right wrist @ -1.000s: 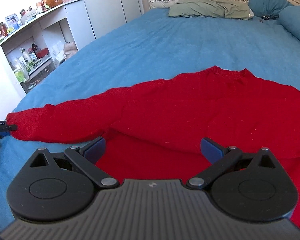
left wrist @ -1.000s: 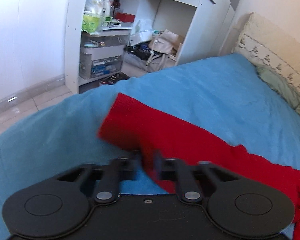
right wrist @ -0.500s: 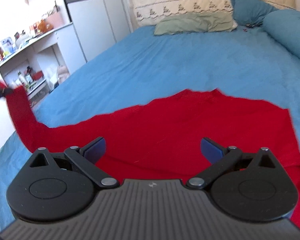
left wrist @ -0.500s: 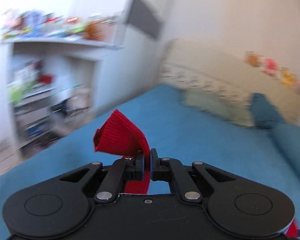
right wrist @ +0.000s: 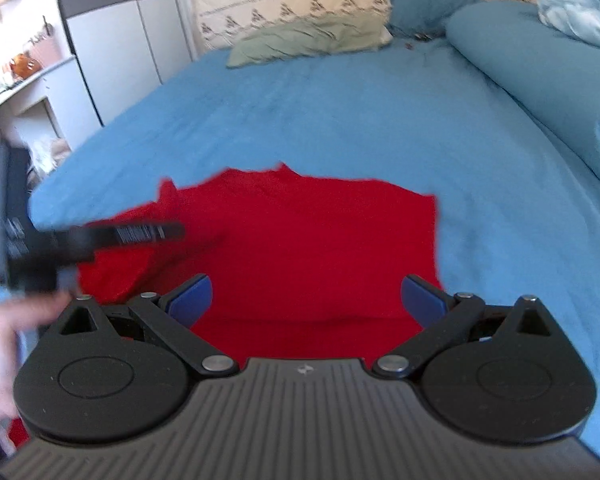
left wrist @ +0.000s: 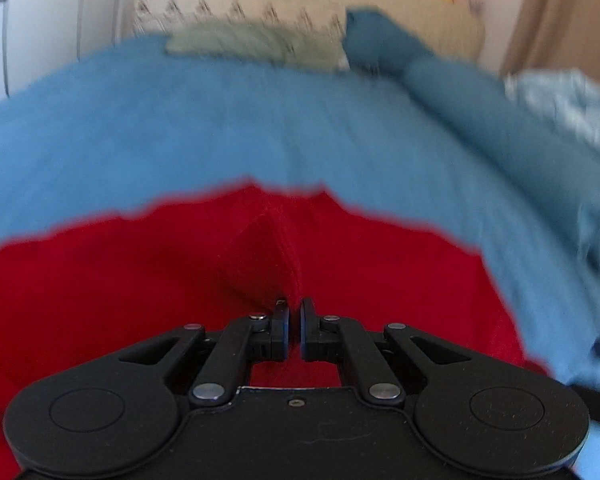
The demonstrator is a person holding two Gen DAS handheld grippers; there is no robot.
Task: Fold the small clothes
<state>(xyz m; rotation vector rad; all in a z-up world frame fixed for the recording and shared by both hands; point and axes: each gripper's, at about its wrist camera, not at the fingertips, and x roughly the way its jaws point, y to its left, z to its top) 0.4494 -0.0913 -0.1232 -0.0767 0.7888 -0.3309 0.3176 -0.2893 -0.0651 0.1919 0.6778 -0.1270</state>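
Your red sweater lies spread on the blue bedspread, at the near end of the bed, its long axis running left to right and its far edge facing the pillows. Your left gripper has its jaws pressed together on the end of a sleeve, which stands up in a fold over the sweater's body. Your right gripper hovers over the near part of the sweater, jaws spread wide and holding nothing. White lettering on the left gripper's side is too blurred to read.

A home bedroom: blue-sheeted bed, pillows, white wardrobe.
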